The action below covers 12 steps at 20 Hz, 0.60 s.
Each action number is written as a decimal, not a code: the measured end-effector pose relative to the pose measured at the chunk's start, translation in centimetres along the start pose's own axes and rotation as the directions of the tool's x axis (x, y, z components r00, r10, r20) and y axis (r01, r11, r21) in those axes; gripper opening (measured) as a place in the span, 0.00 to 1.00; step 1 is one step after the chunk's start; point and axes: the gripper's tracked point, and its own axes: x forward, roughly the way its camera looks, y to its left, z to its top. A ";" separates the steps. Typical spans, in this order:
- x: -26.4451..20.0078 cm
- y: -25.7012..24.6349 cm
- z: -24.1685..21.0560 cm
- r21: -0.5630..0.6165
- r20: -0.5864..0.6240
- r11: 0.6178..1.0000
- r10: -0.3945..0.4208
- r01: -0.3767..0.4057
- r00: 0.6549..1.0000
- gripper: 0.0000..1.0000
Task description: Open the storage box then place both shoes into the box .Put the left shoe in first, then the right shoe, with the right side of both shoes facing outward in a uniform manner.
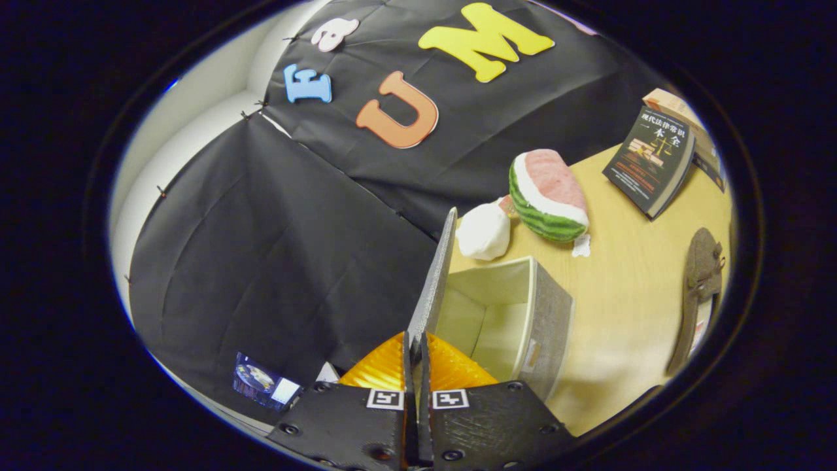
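Observation:
My gripper (416, 347) is shut on the grey lid (437, 275) of the storage box (523, 314), pinching its edge between both fingers. The lid stands raised nearly upright, swung up from the box's left side. The box is grey fabric outside with a cream lining, and what I see of its inside holds nothing. It rests on the light wooden table (628, 288) just ahead of the fingers and to their right. A grey-brown shoe (698, 288) lies on the table well to the right of the box, its sole toward me.
Beyond the box sit a toy watermelon slice (548, 195) and a white lump (482, 230). A dark book (651, 161) leans farther back on the right with another book behind it. Black cloth walls the left and back.

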 end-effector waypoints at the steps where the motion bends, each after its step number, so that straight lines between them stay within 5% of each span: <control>1: 0.0 0.6 0.3 -0.007 0.001 1.000 0.010 -0.010 1.000 0.01; 12: 4.8 12.0 2.7 -0.261 -0.038 0.962 0.074 -0.081 0.997 0.01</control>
